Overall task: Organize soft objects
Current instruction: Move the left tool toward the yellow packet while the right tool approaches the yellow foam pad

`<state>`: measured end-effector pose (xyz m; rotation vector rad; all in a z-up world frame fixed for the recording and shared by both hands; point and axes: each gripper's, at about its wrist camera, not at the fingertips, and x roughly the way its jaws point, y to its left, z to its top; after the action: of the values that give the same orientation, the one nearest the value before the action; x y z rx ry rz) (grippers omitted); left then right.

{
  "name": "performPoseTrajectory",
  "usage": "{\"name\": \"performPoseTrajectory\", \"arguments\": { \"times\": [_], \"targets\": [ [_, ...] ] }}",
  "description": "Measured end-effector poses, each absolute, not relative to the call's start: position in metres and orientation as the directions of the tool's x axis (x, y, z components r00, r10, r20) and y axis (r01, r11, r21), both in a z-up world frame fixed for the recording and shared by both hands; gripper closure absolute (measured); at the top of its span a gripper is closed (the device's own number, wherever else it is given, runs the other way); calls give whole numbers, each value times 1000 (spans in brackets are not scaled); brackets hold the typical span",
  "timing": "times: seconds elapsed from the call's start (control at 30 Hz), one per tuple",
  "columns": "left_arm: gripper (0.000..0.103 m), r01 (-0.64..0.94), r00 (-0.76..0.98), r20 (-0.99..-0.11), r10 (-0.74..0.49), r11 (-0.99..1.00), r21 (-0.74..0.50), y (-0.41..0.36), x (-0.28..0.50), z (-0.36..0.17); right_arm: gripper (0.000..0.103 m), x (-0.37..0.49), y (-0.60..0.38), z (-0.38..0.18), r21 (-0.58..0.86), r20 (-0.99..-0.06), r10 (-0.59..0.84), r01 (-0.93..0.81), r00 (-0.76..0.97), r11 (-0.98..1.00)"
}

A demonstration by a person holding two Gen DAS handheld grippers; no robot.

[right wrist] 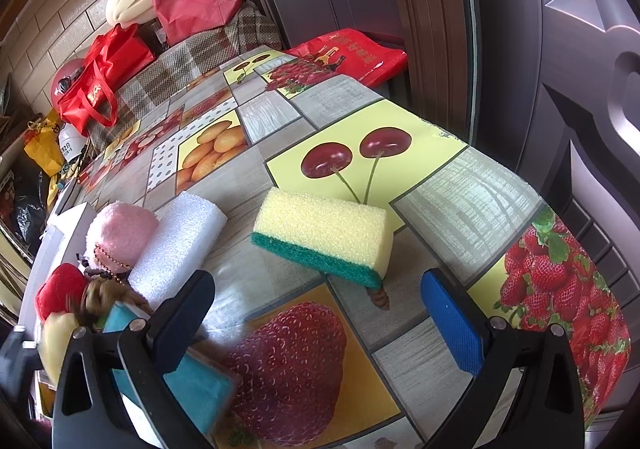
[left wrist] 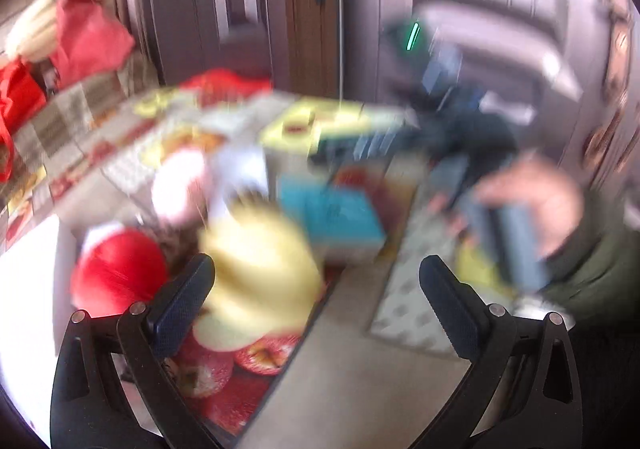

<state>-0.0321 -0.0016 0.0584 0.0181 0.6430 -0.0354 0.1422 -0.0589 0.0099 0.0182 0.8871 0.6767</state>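
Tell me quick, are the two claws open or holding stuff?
Left claw: open, holding nothing.
Right claw: open, holding nothing; the sponge lies ahead.

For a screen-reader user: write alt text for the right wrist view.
The open right gripper points at a yellow sponge with a green scrub side lying on a fruit-print tablecloth. At left lie a white foam roll, a pink plush item, a red plush and a teal block; red bags sit behind.
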Motion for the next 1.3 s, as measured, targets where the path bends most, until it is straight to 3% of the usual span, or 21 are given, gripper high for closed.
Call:
{"name": "performPoseTrajectory", "arguments": {
  "times": [0.2, 0.33, 0.43, 0.6, 0.83, 1.1, 1.17, 1.3],
  "targets": [
    [0, -106, 910, -411, 54, 989, -104, 31, -115, 115, 0, 143, -60, 10, 301, -702, 563, -536, 435, 789],
    [0, -308, 908, -347, 235, 935, -175, 73, -184, 118, 0, 143, -60, 10, 307, -700, 568, -535, 433, 787],
    [0, -488, 848, -352, 396, 843, -227, 120, -214, 101, 0, 143, -61, 10, 310, -699, 569, -534, 432, 786],
    [0, -614, 774, -413, 480, 727, -306, 186, -218, 60, 0, 143, -62, 10, 318, -695, 575, -533, 431, 784],
    [0, -625, 754, -501, 425, 699, -347, 225, -185, 28, 0, 143, -61, 10, 308, -701, 567, -533, 433, 788],
    [0, -575, 811, -364, 459, 741, -347, 191, -207, 61, 0, 144, -68, 10, 358, -673, 606, -530, 424, 769],
    [0, -554, 821, -366, 439, 769, -320, 173, -210, 68, 0, 143, -74, 12, 394, -644, 635, -525, 428, 754],
    [0, -463, 848, -412, 333, 843, -273, 138, -206, 74, 0, 124, -101, 26, 492, -476, 760, -582, 443, 648]
  ]
}}
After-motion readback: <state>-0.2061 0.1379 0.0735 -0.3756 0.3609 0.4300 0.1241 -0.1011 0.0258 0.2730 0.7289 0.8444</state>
